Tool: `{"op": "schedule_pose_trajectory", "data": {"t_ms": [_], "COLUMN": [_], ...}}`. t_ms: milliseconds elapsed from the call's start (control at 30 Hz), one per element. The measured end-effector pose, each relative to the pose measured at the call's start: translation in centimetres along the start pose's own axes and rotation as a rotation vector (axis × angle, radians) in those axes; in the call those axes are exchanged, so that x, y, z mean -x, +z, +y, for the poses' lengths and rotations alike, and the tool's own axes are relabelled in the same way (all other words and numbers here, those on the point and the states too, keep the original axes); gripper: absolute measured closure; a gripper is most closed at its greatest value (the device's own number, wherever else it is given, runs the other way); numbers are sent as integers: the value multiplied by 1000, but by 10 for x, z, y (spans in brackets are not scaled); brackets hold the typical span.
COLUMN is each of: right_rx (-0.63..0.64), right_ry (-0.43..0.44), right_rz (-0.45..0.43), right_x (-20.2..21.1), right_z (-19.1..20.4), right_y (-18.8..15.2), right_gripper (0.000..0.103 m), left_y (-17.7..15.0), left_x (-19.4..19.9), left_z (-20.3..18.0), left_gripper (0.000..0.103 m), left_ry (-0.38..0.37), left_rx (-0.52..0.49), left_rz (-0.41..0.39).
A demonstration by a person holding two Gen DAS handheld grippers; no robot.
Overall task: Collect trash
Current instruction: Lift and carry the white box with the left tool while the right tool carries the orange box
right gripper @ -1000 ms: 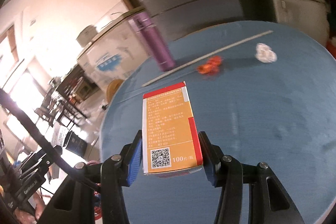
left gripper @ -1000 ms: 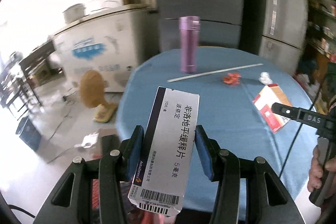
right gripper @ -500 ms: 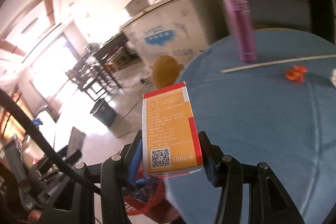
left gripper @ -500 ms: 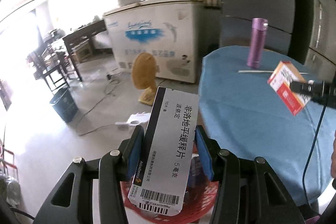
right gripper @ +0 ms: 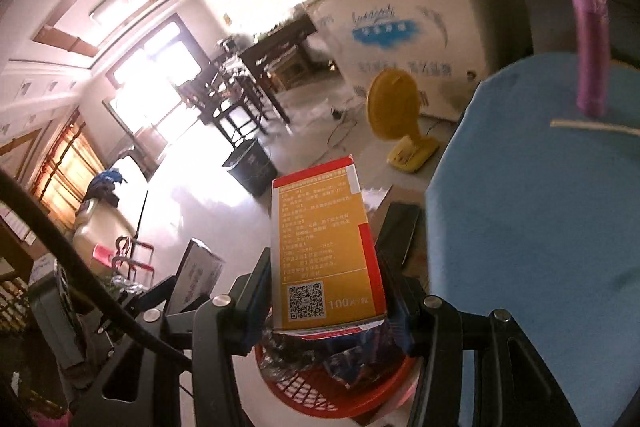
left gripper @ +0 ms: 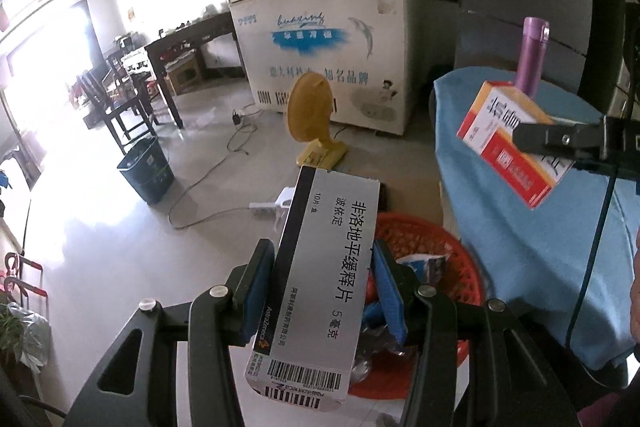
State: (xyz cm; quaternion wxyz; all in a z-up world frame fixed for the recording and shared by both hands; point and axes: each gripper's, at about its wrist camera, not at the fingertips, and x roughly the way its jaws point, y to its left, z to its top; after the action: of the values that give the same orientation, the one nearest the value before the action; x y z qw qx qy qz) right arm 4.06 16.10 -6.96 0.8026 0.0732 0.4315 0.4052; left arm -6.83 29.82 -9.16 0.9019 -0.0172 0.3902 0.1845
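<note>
The round surface with the blue cloth [left gripper: 532, 227] fills the right side of both views, and beside its edge, on the pale tiled floor, stands the red plastic mesh basket [left gripper: 424, 231], already holding some crumpled wrappers. In the left wrist view the basket is at the lower middle, partly hidden behind the box and the fingers; in the right wrist view [right gripper: 320, 391] it is at the bottom centre, directly under the box there.

The left gripper [left gripper: 326, 291] is clenched on a grey and white cardboard medicine box with black print and a barcode [left gripper: 320, 291], the blue pads pressing both long sides. The right gripper [right gripper: 326, 291] grasps in the same way an orange and red cardboard medicine box with a QR code [right gripper: 320, 247]; this box is also seen in the right part of the left view [left gripper: 508, 139], in the air at the edge of the surface.

The step in hand seems to be carrying both boxes to the basket and dropping them. To do it well, I think each box should be brought fully above the basket's mouth before the fingers let go, because the grey box seems to hang nearer the left rim than the centre. It is better to lower the boxes close to the rim, so they do not bounce out from the trash inside. Releasing one after the other should also keep the two grippers, which come near each other here, from knocking together
</note>
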Motion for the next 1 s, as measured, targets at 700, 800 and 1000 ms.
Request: {"op": "schedule_pose_trajectory", "data": {"t_ms": [700, 800, 1000], "right_rx": [-92, -96, -109], "right_ry": [49, 53, 64], "right_rz": [126, 138, 171], "right_x": [-59, -65, -79], "right_z": [-7, -7, -9], "right_y": [-11, -12, -17], "right_gripper": [50, 50, 50], "left_y": [-19, -21, -23], "left_x": [-21, -24, -31], "left_z": [14, 13, 10], "left_gripper": [52, 52, 52], "left_ry": [-22, -24, -30], "left_rx": [1, -1, -13], "left_rz": [88, 99, 125]}}
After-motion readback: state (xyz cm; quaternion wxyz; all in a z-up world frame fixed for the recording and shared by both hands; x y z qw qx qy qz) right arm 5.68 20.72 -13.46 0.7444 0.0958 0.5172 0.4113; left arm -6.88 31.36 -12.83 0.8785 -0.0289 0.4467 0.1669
